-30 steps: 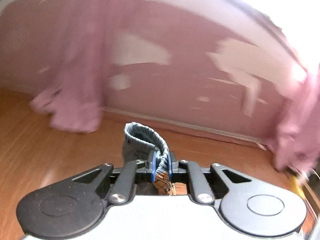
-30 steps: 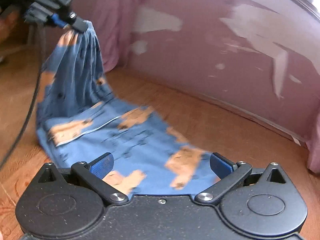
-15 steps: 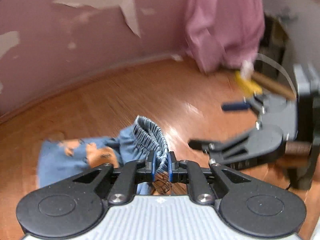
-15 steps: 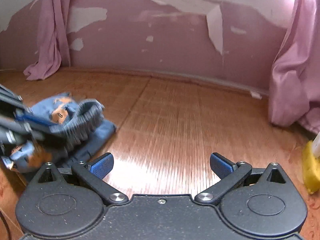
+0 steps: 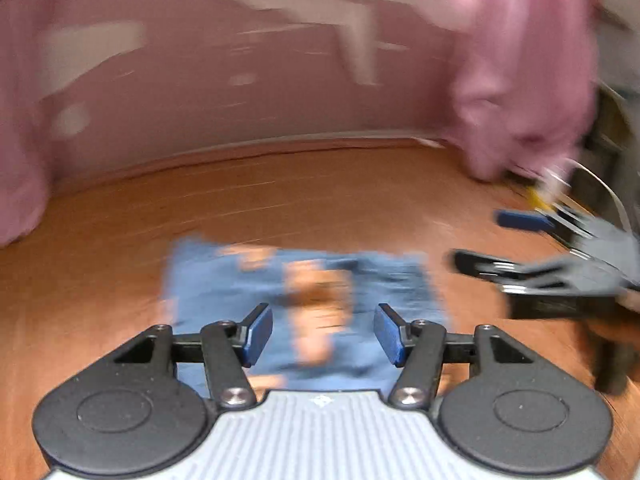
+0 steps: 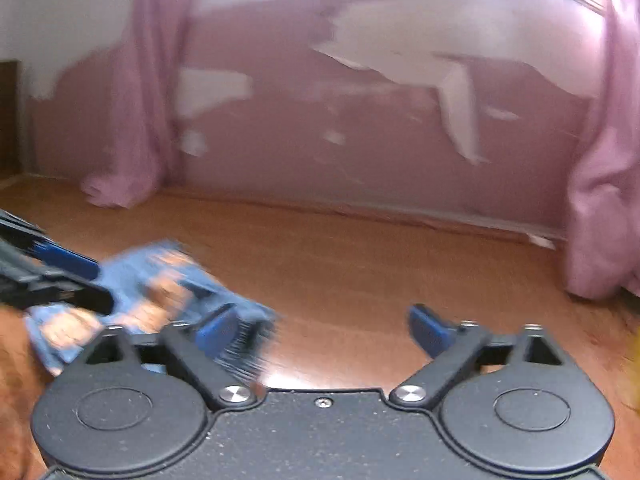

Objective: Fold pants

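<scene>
- The pants (image 5: 304, 304) lie as a blue, orange-patched bundle on the wooden floor (image 5: 280, 208), already gathered into a compact, roughly rectangular shape; motion blur hides the creases.
- The left claw (image 5: 323, 334) is spread, nothing between its blue pads, and hangs directly over the near edge of the pants, which stretch away ahead of it.
- The right claw (image 6: 320, 330) is also spread and empty. In its view the pants (image 6: 160, 292) sit off to its left, their ribbed waistband just by its left finger; bare floor (image 6: 360, 264) lies ahead.
- From the left wrist, the bundle's long axis seems to run side to side, across the left claw's line.
- The left claw looks nearer and better centred, so any tidying or further fold would likely fall to it; the right would have to swing leftward first.
- Pink curtains (image 6: 136, 120) and a peeling wall (image 6: 360, 120) stand well behind.
</scene>
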Tool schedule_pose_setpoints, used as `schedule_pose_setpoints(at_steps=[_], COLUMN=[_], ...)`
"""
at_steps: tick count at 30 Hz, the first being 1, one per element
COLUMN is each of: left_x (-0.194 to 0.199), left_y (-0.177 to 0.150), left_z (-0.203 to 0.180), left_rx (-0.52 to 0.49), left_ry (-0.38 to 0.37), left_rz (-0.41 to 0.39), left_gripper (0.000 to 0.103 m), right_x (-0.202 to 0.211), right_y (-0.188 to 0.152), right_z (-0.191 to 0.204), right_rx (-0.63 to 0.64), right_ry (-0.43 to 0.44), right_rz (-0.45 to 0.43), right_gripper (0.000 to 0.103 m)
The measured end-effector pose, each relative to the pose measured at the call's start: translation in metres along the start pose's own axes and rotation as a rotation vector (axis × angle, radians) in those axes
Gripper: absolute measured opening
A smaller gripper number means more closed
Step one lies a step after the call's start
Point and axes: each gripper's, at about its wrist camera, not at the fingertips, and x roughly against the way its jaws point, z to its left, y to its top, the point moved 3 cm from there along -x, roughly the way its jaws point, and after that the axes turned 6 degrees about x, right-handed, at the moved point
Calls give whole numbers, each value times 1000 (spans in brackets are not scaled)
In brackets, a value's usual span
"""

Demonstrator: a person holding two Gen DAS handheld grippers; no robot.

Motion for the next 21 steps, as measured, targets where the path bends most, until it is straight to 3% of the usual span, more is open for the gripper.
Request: schedule_pose_setpoints(at_steps=[2, 4, 6, 8, 10, 12, 15, 16, 17, 18, 19, 21], left_x=[3, 3, 1, -5, -2, 2, 12, 16, 16, 19, 19, 17], left_y=[-5, -12, -21, -32, -38, -41, -37, -35, -33, -32, -32, -28], left_z=[34, 59, 75, 89, 98, 101, 101, 99, 95, 90, 85, 75], left_rx=[108, 185, 197, 208, 221, 205, 215, 204, 193, 179, 168, 144], left_ry=[23, 31, 67, 106, 96, 116, 132, 131, 135, 144, 151, 137], left_rz=[-6, 3, 18, 49, 31, 24, 37, 39, 43, 47, 53, 58], left_gripper=[48, 46, 42, 42, 52, 59, 65, 69, 79, 89, 92, 93], right_x=[0, -4, -9, -16, -14, -7, 6, 11, 12, 9, 5, -10], right_y=[5, 6, 2, -11, -23, -21, -8, -4, 2, 6, 10, 18], right_z=[21, 42, 55, 65, 66, 64, 58, 60, 64, 68, 72, 75], right_rx=[20, 34, 46, 91, 126, 136, 102, 99, 110, 126, 137, 133], right_ry=[86, 171, 205, 187, 161, 131, 91, 86, 84, 85, 88, 102], right_rz=[-13, 19, 76, 178, 209, 233, 226, 205, 192, 183, 175, 157], right_gripper=[50, 34, 29, 25, 25, 30, 47, 57, 70, 76, 83, 89])
